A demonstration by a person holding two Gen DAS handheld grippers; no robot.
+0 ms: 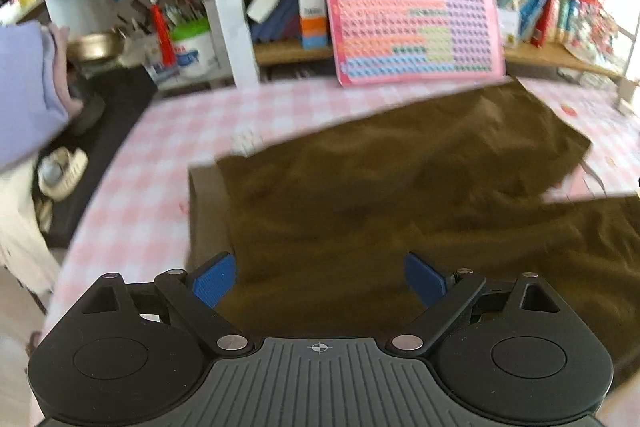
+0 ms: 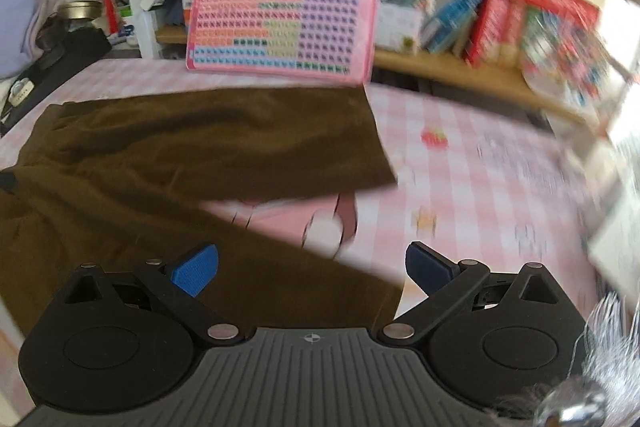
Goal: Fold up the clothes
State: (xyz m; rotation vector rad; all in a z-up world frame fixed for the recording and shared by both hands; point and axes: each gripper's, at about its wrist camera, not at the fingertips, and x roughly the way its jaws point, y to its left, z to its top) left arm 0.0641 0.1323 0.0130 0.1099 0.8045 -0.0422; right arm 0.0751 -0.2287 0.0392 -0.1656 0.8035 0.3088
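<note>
Dark brown trousers [image 1: 400, 195] lie spread flat on a pink-and-white checked table [image 1: 152, 163], both legs stretching to the right. My left gripper [image 1: 319, 277] is open, hovering over the waist end with nothing between its blue pads [image 1: 212, 279]. In the right wrist view the trousers [image 2: 180, 155] show both legs apart, with the table [image 2: 480, 187] between and beyond them. My right gripper [image 2: 312, 269] is open over the near leg's hem edge, empty.
A pink keyboard toy [image 1: 412, 23] leans on the shelf at the table's back edge, and it also shows in the right wrist view [image 2: 284, 19]. Books [image 2: 460, 11] fill the shelves. A small red item [image 2: 434, 139] lies on the table. A black mat [image 1: 100, 131] lies left.
</note>
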